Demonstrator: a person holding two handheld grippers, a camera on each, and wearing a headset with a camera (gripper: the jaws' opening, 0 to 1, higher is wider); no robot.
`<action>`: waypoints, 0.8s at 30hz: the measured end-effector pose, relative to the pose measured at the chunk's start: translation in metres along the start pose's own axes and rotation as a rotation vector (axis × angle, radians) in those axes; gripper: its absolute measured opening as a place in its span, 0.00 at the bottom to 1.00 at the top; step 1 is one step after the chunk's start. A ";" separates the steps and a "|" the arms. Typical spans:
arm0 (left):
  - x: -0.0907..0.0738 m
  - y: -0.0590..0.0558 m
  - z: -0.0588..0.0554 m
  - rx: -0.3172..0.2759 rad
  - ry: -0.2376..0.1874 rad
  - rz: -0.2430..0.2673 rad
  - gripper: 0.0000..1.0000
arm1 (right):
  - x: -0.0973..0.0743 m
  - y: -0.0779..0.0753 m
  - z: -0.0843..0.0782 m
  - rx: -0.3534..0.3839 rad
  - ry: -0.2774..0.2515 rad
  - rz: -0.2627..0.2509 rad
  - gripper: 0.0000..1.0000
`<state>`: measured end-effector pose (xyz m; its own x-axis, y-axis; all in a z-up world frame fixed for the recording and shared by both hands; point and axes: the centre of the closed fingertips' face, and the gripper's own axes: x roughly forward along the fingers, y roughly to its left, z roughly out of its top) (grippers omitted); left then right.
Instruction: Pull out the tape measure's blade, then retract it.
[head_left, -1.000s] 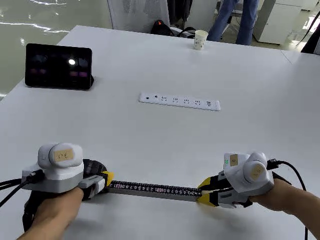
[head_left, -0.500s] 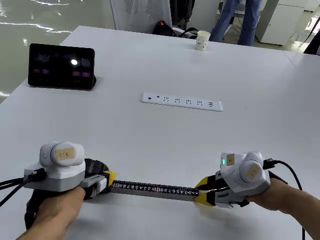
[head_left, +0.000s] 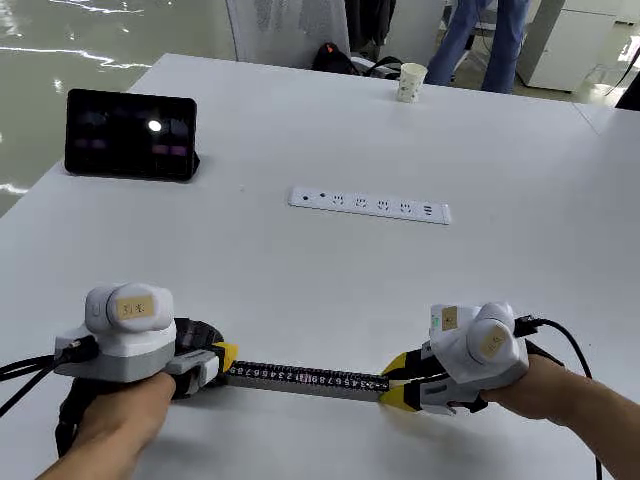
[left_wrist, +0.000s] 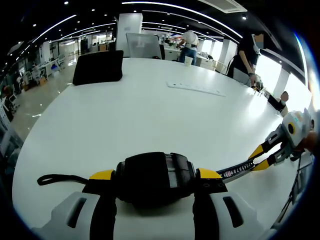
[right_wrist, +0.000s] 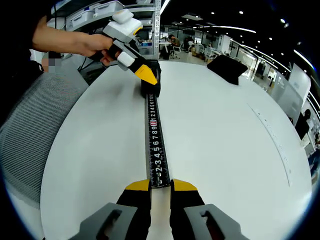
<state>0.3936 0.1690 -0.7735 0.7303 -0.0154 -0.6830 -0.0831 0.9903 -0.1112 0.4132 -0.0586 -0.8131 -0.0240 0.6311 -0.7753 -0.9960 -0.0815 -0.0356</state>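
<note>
A person stands at a white table (head_left: 340, 270) with a two-jaw claw in each hand. The left claw (left_wrist: 155, 174) is clenched around the black case (head_left: 198, 332) of a tape measure, which sits on the table near the front edge. The right claw (right_wrist: 160, 186) is clenched on the free end of the blade (right_wrist: 155, 135). The blade runs dark and numbered, low along the table, straight from one claw to the other.

The blade looks partly drawn out. To do this stretch well, the left claw should keep the case pinned and level. The right claw should travel in line with the blade, without twisting or lifting it, so it does not kink. For the return, it seems wiser to walk the tip back slowly under grip than to let it snap home.
</note>
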 end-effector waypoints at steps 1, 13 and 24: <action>0.000 0.000 0.000 0.000 0.000 -0.001 0.57 | 0.001 0.000 0.001 0.000 0.000 0.000 0.11; -0.001 -0.001 0.000 -0.005 0.001 -0.006 0.57 | 0.008 -0.002 0.012 -0.005 -0.010 0.004 0.11; -0.003 -0.001 0.000 -0.013 0.001 -0.011 0.57 | 0.019 -0.001 0.029 -0.018 -0.029 0.012 0.11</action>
<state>0.3918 0.1677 -0.7715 0.7309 -0.0268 -0.6820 -0.0837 0.9882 -0.1286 0.4115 -0.0245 -0.8093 -0.0387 0.6518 -0.7574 -0.9940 -0.1026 -0.0376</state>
